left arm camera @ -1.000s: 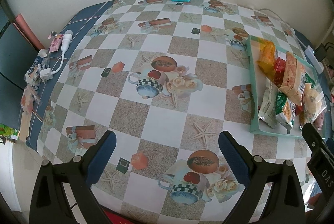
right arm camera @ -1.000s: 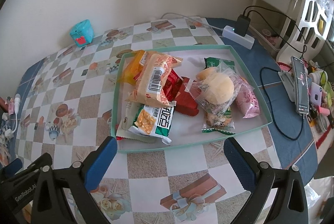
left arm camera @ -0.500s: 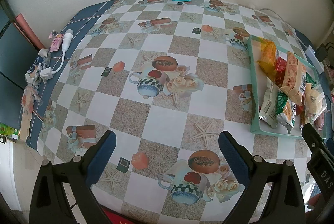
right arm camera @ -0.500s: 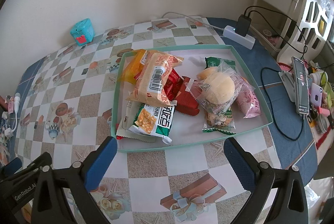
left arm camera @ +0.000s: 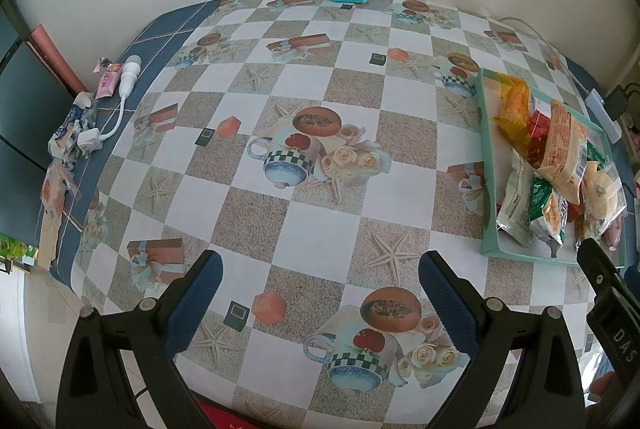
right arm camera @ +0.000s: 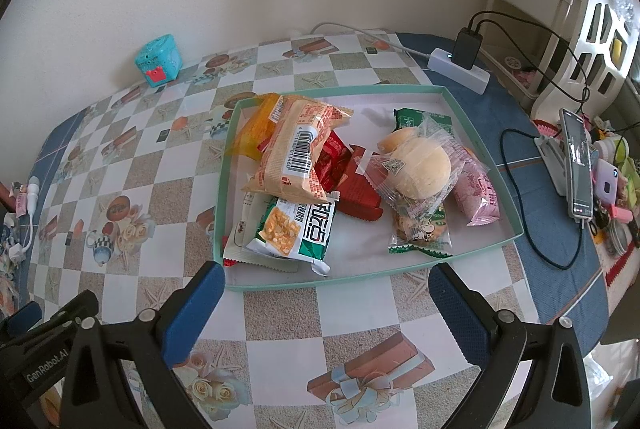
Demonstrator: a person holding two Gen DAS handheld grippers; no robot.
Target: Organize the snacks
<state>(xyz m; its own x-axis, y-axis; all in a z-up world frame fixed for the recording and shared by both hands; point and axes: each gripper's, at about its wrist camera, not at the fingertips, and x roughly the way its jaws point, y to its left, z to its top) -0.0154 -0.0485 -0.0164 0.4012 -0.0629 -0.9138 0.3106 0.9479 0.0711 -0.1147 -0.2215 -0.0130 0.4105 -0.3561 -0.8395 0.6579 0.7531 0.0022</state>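
Left gripper (left arm camera: 320, 293): fingers spread wide, nothing held, over patterned tablecloth (left arm camera: 312, 229). Snack packets (right arm camera: 304, 165): heaped in teal tray (right arm camera: 400, 271), at 12 o'clock from right gripper (right arm camera: 326, 305), likewise spread and empty.

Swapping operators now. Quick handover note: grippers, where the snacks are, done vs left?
Left gripper: open, empty, above the bare tablecloth.
Right gripper: open, empty, just short of the near rim of the teal tray.
Snacks: all heaped in the tray; barcode cracker pack lies on top at left, bagged round bun on the right, green-and-white pack at the near left, pink pack at the right edge.
Done: nothing sorted that I can see.
Left: all of the organizing.
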